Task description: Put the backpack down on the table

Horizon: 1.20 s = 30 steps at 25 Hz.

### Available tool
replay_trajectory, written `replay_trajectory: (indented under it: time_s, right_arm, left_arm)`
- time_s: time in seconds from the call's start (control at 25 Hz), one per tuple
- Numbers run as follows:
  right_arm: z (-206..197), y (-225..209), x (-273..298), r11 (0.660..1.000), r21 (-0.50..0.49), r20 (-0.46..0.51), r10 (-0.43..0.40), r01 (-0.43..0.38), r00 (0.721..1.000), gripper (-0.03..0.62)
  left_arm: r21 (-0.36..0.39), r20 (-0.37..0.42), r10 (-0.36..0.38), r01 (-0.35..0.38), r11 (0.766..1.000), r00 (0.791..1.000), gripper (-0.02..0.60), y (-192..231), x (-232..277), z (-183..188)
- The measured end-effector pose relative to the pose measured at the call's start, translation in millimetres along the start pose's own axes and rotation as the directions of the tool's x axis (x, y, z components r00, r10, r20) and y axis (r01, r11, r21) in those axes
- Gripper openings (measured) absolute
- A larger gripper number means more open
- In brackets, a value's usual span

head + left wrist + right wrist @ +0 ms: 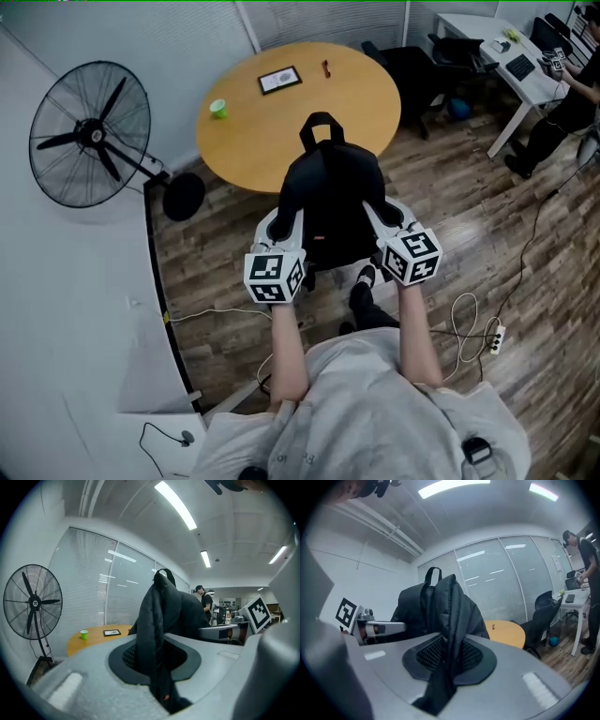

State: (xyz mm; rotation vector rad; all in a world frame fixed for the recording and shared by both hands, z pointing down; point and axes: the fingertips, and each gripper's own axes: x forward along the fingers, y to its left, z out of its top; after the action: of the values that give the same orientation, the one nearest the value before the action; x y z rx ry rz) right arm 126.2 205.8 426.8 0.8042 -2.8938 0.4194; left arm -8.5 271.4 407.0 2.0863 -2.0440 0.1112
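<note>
A black backpack [330, 202] hangs in the air between my two grippers, in front of the round wooden table [281, 131], its top handle just over the table's near edge. My left gripper [284, 223] is shut on the backpack's left shoulder strap [152, 634], which is pinched between the dark pads. My right gripper [384, 217] is shut on the right shoulder strap [450, 639]. The backpack's body [412, 609] fills the middle of both gripper views.
On the table lie a green cup [217, 109], a black tablet [279, 81] and a small red item [325, 67]. A standing fan [89, 136] is at the left by the wall. Office chairs [412, 70] stand behind the table. A cable and power strip [487, 337] lie on the floor.
</note>
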Motion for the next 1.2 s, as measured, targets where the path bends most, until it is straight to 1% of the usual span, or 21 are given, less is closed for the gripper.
replay_trajectory:
  time_s: [0.2, 0.4, 0.72, 0.96, 1.08, 1.2]
  right_arm:
    - [16.1, -38.9, 35.5, 1.0, 0.01, 0.0, -0.014, 0.014, 1.0, 0.058]
    - [36.0, -84.2, 66.5, 0.998, 0.033, 0.044, -0.054, 0.053, 0.998, 0.058]
    - [56.8, -140.5, 116.2, 0.998, 0.051, 0.048, -0.041, 0.038, 0.998, 0.06]
    - [71.3, -162.6, 142.2, 0.999, 0.035, 0.069, -0.015, 0.013, 0.997, 0.06]
    - [71.0, -169.2, 152.0, 1.0, 0.026, 0.059, -0.015, 0.013, 0.998, 0.06]
    - [66.7, -168.5, 168.0, 1.0, 0.017, 0.042, -0.009, 0.008, 0.999, 0.06]
  left_arm:
    - [0.011, -0.012, -0.015, 0.015, 1.0, 1.0, 0.054, 12.5, 55.2, 14.0]
    - [0.029, -0.008, -0.047, 0.048, 0.998, 0.999, 0.054, 16.4, 108.3, 29.3]
    - [0.053, -0.01, -0.044, 0.044, 0.998, 0.999, 0.055, 33.2, 183.2, 48.2]
    - [0.041, 0.029, -0.028, 0.027, 0.999, 0.999, 0.055, 44.0, 213.9, 57.9]
    - [0.027, 0.025, -0.025, 0.025, 0.999, 0.999, 0.054, 48.8, 221.8, 54.1]
    - [0.013, 0.015, -0.014, 0.014, 1.0, 1.0, 0.055, 63.9, 228.8, 47.5]
